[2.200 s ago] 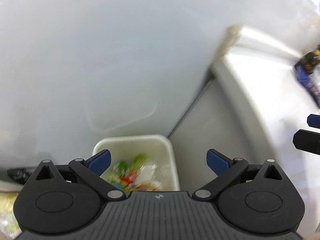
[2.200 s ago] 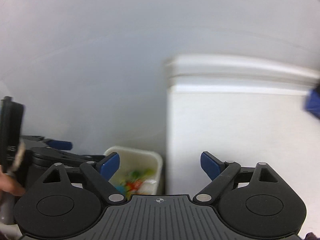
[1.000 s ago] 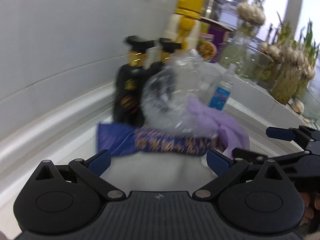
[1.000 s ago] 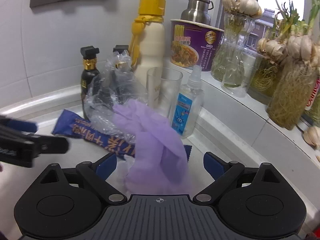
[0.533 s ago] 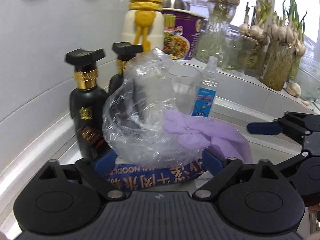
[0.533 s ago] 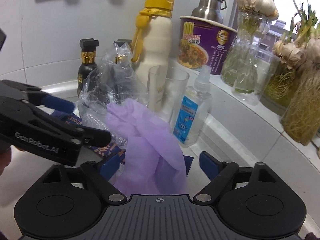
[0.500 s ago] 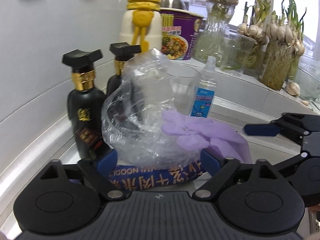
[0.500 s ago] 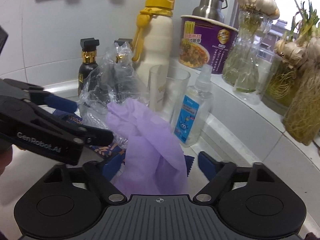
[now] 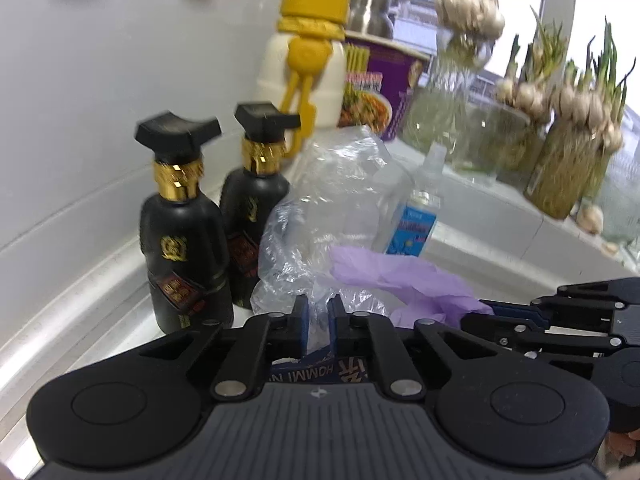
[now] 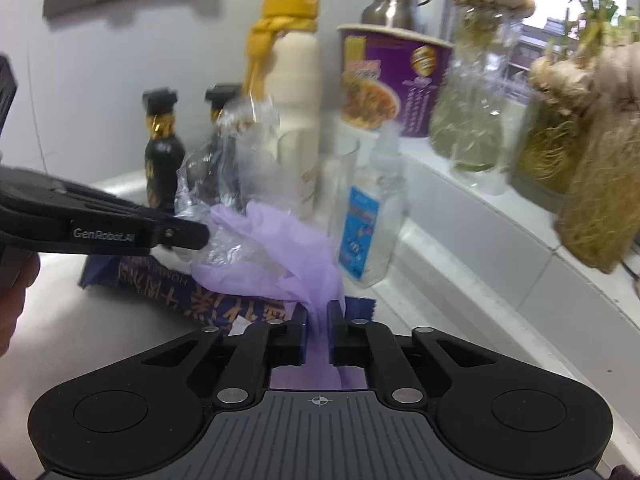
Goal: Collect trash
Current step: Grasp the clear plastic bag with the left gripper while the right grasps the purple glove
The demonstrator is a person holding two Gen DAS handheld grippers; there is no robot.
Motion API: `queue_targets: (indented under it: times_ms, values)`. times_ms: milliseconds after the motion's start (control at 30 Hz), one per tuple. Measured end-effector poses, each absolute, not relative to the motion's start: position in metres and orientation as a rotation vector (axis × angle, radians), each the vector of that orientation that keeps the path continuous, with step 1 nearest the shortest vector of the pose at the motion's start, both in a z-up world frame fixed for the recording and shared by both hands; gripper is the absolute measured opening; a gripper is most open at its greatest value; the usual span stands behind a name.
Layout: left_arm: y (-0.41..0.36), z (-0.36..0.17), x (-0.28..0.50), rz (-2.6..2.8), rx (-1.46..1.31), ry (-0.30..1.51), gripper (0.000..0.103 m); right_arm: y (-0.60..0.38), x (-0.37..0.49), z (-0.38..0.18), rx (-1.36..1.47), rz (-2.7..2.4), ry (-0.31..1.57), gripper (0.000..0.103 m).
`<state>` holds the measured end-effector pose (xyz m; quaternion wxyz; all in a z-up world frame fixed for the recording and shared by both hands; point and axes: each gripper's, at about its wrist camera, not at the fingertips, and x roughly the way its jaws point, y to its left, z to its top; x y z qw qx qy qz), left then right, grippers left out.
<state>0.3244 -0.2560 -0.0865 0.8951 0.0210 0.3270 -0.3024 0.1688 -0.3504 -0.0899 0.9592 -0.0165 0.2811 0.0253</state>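
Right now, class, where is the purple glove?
In the right wrist view the purple glove lies centre, pinched in the right claw, draped over the blue wrapper, left of the spray bottle.

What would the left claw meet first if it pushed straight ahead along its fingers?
The crumpled clear plastic bag that the left claw already pinches; behind it probably the drinking glass, though depth is unclear.

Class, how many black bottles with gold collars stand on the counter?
2: one black bottle nearest the wall, the second bottle beside it, partly behind the clear plastic bag. Others may be hidden.
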Motion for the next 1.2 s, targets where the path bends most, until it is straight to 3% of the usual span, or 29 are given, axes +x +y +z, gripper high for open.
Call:
queue_targets:
  times_ms: [600,633,767,833,900,1100,1167,1200]
  values:
    - [-0.227,-0.02,0.292,-0.627,-0.016,0.577,0.004,-0.361,0.13,-0.028,0.024,-0.015,0.488,0.003]
    - [-0.224,-0.018,0.289,-0.626,-0.021,0.576,0.004,-0.362,0.131,-0.03,0.042,-0.017,0.496,0.013]
    - [-0.211,-0.014,0.273,-0.618,-0.043,0.596,0.004,-0.37,0.135,-0.045,0.137,-0.004,0.562,0.025]
    - [-0.204,-0.017,0.263,-0.613,-0.045,0.62,0.004,-0.369,0.136,-0.054,0.16,0.005,0.582,0.042]
    - [-0.198,-0.022,0.254,-0.604,-0.049,0.652,0.004,-0.367,0.139,-0.063,0.167,0.005,0.596,0.052]
    - [-0.184,-0.047,0.23,-0.583,-0.052,0.748,0.006,-0.368,0.158,-0.085,0.217,0.009,0.64,0.056]
    - [-0.184,-0.055,0.227,-0.572,-0.044,0.768,0.019,-0.37,0.162,-0.091,0.243,0.008,0.653,0.056]
    - [-0.184,-0.058,0.226,-0.571,-0.045,0.774,0.033,-0.371,0.164,-0.093,0.253,0.006,0.656,0.056]
